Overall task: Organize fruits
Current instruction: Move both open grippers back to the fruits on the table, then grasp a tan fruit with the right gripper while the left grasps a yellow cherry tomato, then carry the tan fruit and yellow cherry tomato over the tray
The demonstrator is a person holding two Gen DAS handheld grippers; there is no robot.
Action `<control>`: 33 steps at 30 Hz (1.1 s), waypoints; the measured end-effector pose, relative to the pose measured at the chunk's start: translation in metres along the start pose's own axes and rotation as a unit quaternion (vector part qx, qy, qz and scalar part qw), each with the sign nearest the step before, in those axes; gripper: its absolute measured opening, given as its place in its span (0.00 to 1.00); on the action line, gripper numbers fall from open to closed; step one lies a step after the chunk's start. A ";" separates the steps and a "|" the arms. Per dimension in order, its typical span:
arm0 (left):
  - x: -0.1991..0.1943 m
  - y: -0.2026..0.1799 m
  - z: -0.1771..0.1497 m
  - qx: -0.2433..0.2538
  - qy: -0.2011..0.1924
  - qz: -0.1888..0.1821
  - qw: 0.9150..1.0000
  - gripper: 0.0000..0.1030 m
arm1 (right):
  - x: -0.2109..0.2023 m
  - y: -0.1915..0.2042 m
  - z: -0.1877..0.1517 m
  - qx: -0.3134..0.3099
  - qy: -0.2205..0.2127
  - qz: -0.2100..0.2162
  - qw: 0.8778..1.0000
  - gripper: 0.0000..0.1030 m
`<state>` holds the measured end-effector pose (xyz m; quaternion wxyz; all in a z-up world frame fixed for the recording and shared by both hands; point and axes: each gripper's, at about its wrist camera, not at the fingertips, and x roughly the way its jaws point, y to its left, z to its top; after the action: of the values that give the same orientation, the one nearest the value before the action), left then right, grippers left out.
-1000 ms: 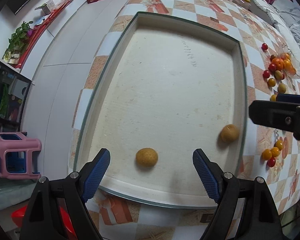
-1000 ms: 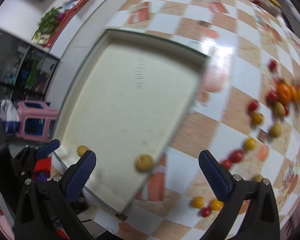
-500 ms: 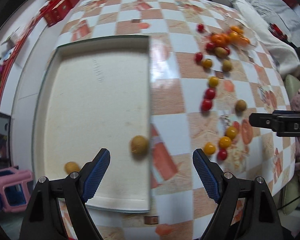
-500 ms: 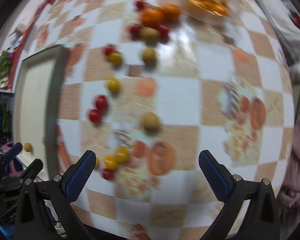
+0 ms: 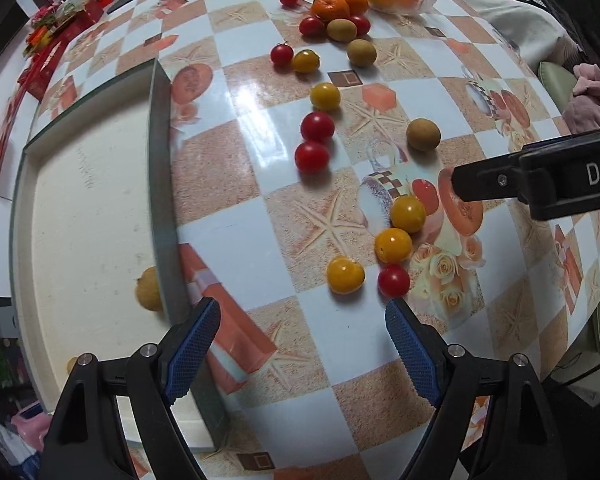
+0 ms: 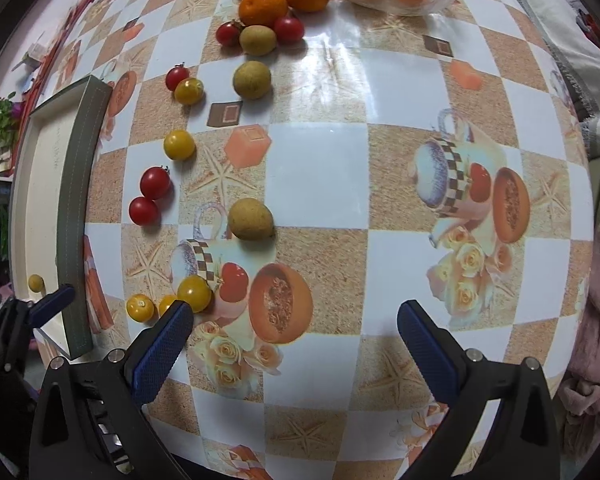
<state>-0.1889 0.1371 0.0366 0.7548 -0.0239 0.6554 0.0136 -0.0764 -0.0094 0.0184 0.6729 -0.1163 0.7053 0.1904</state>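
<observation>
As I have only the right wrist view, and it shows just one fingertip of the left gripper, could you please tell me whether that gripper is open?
Observer: Yes. The left gripper is wide open, with nothing between its pads.
Operator: Thank you. Is anything hidden behind the left finger of my right gripper?
Observer: A red tomato lies there, right beside the yellow tomatoes.
Operator: And is any fruit hidden behind the wall of the tray?
Observer: Yes, a brown fruit sits inside the tray, against the wall that faces the loose fruit.
</observation>
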 end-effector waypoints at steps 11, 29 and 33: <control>0.015 0.007 0.019 -0.017 0.008 -0.006 1.000 0.70 | 0.022 0.025 0.023 -0.031 -0.005 0.001 1.000 0.70; 0.024 -0.020 0.035 -0.021 0.020 -0.028 0.999 0.22 | 0.002 0.054 0.046 -0.043 -0.028 0.003 0.999 0.27; 0.014 -0.007 0.033 -0.060 0.015 -0.053 0.997 0.22 | -0.006 0.045 0.042 -0.030 -0.029 0.023 0.999 0.27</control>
<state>-0.1538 0.1314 0.0276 0.7414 -0.1040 0.6628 0.0128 -0.0571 0.0485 0.0284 0.6846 -0.1147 0.6819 0.2304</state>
